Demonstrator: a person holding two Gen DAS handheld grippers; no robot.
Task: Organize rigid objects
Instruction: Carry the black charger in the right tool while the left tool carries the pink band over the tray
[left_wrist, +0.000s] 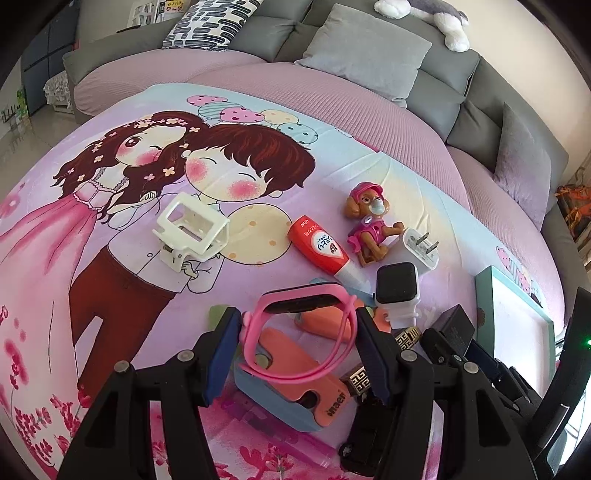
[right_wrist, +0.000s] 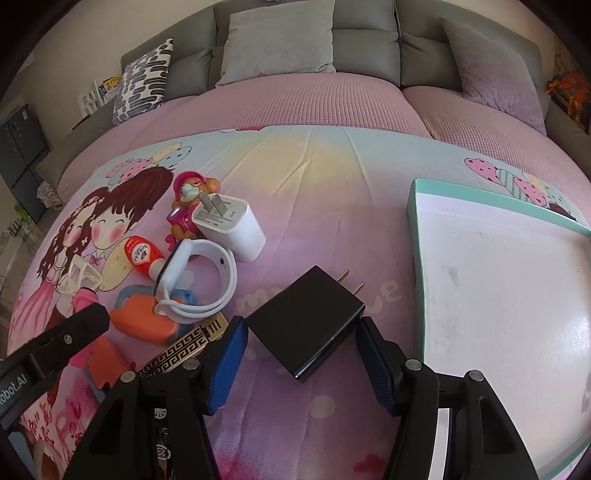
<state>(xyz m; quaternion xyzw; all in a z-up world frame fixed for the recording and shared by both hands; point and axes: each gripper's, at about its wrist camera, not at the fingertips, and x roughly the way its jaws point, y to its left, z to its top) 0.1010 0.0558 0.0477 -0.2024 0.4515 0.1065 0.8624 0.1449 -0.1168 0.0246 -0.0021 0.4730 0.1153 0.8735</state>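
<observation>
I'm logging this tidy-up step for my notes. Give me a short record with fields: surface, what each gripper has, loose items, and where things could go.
surface: cartoon-print sheet over a sofa
left gripper: closed on the pink watch
right gripper: closed on the black charger, prongs pointing away
loose items: white charger, white watch, dog toy, red tube, white clip
container: teal-rimmed box lid, beside the right gripper; nothing seen inside
</observation>
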